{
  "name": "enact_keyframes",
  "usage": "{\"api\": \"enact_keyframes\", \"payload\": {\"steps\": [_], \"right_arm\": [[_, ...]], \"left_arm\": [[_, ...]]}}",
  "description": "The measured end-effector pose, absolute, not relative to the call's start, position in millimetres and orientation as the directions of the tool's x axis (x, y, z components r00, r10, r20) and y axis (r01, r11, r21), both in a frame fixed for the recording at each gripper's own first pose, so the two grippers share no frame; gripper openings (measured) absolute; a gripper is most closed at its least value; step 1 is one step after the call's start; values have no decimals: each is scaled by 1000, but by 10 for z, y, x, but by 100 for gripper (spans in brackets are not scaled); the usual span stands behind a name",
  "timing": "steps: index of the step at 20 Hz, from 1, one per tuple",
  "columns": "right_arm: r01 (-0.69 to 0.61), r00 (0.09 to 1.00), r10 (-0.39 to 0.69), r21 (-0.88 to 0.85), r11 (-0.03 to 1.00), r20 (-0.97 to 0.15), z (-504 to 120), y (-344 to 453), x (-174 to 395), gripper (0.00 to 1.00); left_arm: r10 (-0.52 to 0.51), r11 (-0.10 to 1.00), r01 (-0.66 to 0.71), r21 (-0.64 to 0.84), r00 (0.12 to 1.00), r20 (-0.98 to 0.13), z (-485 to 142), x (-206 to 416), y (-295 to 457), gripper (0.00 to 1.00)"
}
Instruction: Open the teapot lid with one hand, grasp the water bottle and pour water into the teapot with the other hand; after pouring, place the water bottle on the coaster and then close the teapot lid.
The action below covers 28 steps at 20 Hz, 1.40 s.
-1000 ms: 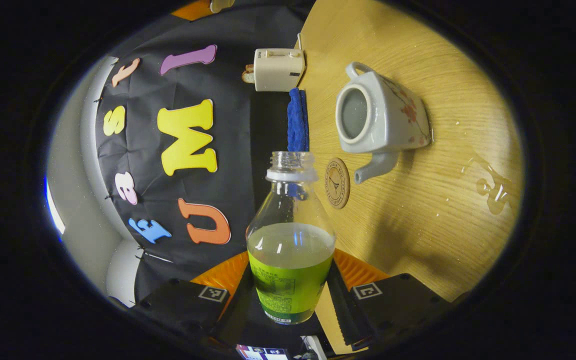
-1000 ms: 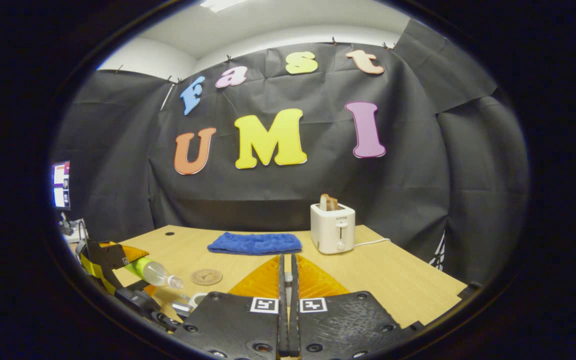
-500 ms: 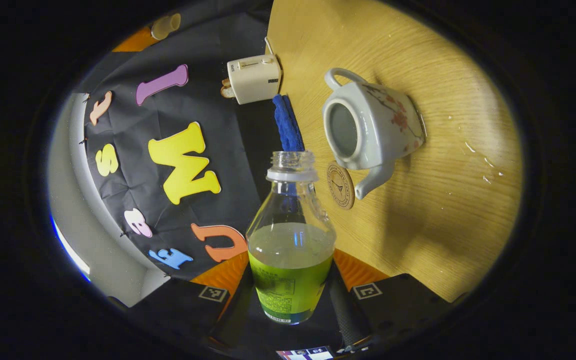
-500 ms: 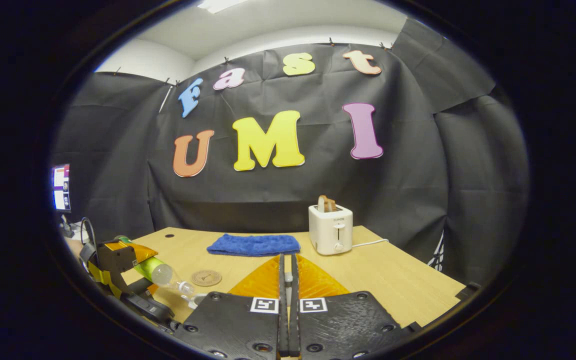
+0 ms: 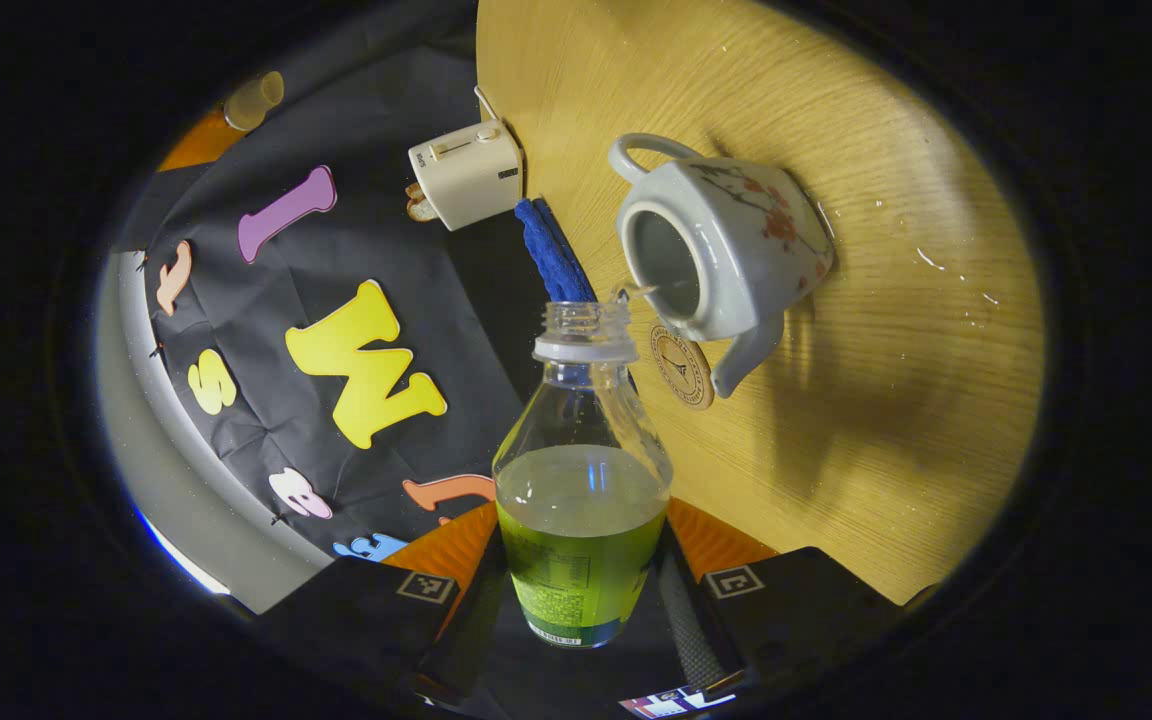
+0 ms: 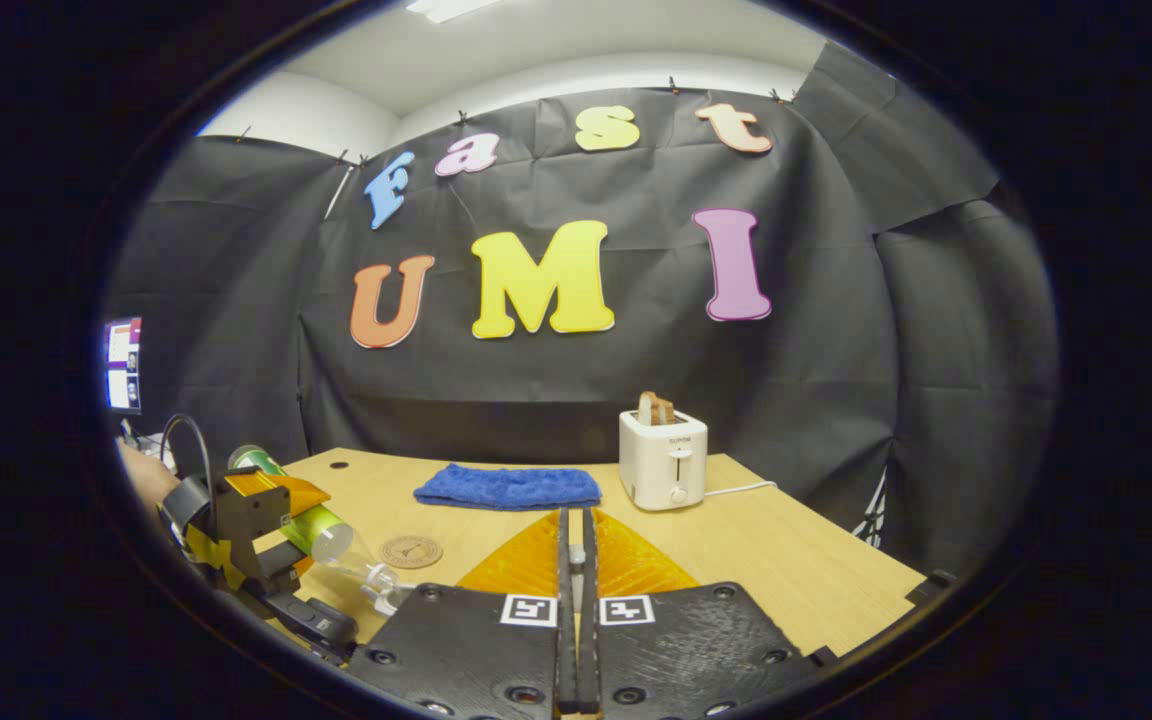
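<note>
Left tongs [image 5: 581,600]: clenching the water bottle [image 5: 581,480] by its labelled lower body, both fingers pressing its sides; in the right gripper view these tongs [image 6: 281,535] are holding the bottle [image 6: 321,535] tipped, mouth pointing down toward the teapot.
Water bottle: uncapped and partly filled; a thin thread of water is leaving its mouth and heading into the teapot's opening.
Right tongs [image 6: 576,600]: fingers are lying pressed together with only a thin slit between them; something small and pale is showing in that slit, and I cannot tell what it is.
Teapot [image 5: 726,245]: sitting on the wooden surface [image 5: 896,400] with its lid off, opening facing the bottle mouth, just beyond it; a red flower pattern is showing on its side.
Coaster [image 5: 683,367]: lying flat on the surface right beside the teapot's spout, bare; in the right gripper view [image 6: 412,551] it is sitting just past the bottle's mouth.
Blue cloth [image 6: 508,487]: lying folded behind the coaster, away from the teapot.
Toaster [image 6: 664,458]: standing beyond the teapot, next to the cloth, with bread in its slot.
</note>
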State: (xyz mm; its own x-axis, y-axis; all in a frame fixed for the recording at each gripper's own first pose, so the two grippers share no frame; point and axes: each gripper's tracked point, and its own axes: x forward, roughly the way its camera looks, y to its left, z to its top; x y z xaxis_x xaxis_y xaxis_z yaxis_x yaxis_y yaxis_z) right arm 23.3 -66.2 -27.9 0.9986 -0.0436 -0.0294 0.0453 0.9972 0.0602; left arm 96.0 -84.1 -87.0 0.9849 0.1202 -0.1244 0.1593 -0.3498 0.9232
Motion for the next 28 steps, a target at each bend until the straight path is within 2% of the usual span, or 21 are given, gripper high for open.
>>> {"api": "enact_keyframes", "payload": {"steps": [3, 8, 20, 28], "right_arm": [[35, 999, -33, 63, 997, -28, -271, -639, 221, 1], [34, 999, -32, 60, 998, -30, -263, -648, 207, 1], [-27, 1000, 27, 32, 999, -4, -59, -551, 171, 1], [-5, 1000, 6, 33, 999, -20, -146, -713, 174, 1]], "left_arm": [[101, -428, 142, 893, 989, -108, -819, 959, -884, 76], [111, -484, 141, 863, 989, -100, -742, 980, -882, 76], [125, -572, 140, 808, 989, -83, -618, 977, -946, 76], [116, -631, 121, 766, 991, -61, -504, 985, -979, 76]]}}
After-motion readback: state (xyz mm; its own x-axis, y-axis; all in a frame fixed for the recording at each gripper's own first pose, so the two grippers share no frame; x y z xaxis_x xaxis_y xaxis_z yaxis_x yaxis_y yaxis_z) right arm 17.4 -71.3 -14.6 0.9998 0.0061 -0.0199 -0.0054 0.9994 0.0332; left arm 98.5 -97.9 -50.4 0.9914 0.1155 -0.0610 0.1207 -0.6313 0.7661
